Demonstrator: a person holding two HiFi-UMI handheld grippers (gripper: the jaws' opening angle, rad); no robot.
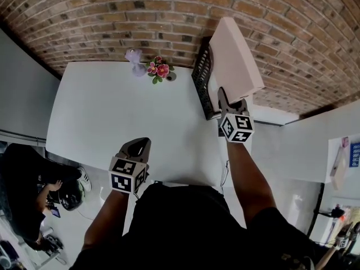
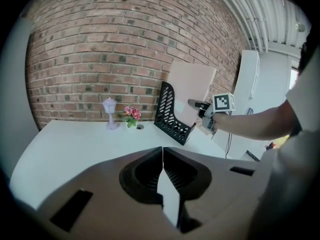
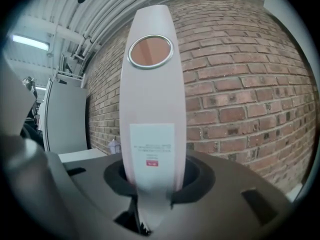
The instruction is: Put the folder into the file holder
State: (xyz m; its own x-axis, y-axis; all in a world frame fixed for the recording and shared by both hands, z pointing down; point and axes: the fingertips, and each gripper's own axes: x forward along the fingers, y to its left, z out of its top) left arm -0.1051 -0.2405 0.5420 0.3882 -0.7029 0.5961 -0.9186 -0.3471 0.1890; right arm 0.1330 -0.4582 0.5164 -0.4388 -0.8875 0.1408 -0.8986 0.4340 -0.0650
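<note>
A pale pink folder (image 1: 236, 55) stands tilted, its lower end down behind the mesh side of the black file holder (image 1: 202, 80) at the table's far right. My right gripper (image 1: 224, 97) is shut on the folder's spine (image 3: 152, 99), which has a ring hole and a white label and fills the gap between the jaws. In the left gripper view the folder (image 2: 190, 86) rises out of the file holder (image 2: 170, 114), with the right gripper (image 2: 197, 104) at its near edge. My left gripper (image 1: 140, 145) is low at the table's near edge, shut with nothing in it (image 2: 162, 151).
On the white table (image 1: 112, 117), a small pot of pink flowers (image 1: 159, 69) and a lilac lamp-shaped ornament (image 1: 135, 61) stand by the brick wall. A white cabinet (image 2: 250, 84) stands right of the table. A seated person (image 1: 34, 184) is at the lower left.
</note>
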